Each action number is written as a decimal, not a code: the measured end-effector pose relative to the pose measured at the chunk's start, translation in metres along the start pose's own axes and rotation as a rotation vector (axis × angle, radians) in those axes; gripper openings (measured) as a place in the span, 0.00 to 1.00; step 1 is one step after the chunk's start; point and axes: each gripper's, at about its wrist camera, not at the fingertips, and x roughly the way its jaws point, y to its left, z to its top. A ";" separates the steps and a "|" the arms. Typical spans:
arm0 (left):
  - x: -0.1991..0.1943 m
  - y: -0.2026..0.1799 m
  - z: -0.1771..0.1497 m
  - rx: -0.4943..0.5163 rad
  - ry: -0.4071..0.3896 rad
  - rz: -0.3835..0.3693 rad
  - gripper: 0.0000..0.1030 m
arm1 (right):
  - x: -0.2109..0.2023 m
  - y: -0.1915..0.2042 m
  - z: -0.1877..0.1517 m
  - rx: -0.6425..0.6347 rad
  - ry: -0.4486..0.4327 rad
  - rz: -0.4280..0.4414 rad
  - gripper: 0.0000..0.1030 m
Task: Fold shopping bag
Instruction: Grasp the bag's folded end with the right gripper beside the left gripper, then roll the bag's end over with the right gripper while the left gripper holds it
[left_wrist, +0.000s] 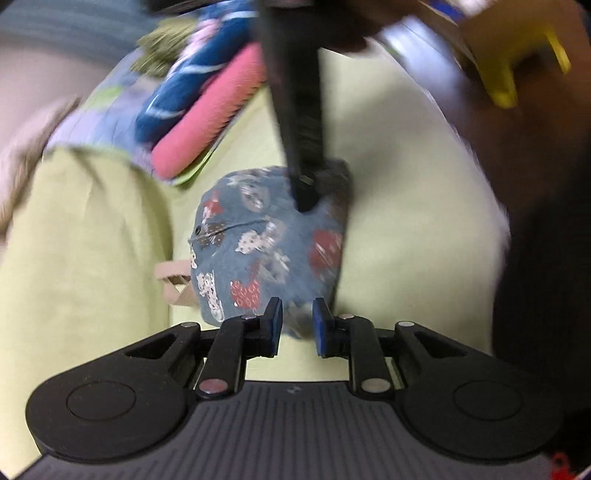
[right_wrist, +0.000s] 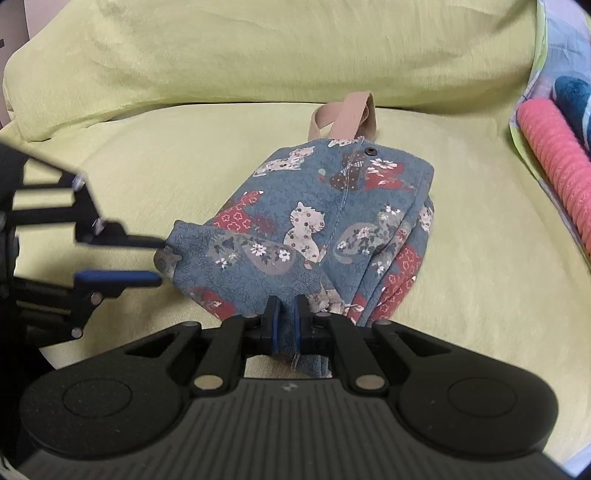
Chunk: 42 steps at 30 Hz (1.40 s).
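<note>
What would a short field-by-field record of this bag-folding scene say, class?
item: cat-print shopping bag, partly folded
handle: tan strap at the far end
surface: yellow-green sofa cushion
right gripper: shut on the bag's near edge
left gripper: open, its fingertips at the bag's left corner
nearby: pink ribbed roll to the right

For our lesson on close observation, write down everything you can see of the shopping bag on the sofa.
The shopping bag is blue woven cloth printed with cats, flowers and red patches. It has a beige strap handle and a dark snap button at its top edge. It lies bunched and partly folded on the yellow-green sofa. The right tool is shut on its near edge. The left tool, open, sits at its left corner.
</note>
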 end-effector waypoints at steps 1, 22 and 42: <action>0.002 -0.007 -0.001 0.048 0.009 0.019 0.27 | 0.000 -0.001 0.001 0.001 0.004 0.004 0.04; 0.048 0.007 -0.008 0.072 -0.114 -0.093 0.42 | -0.023 -0.008 -0.020 -0.158 -0.151 0.134 0.38; 0.039 0.012 -0.026 0.052 -0.197 -0.078 0.46 | 0.022 0.042 -0.079 -1.109 -0.305 -0.157 0.37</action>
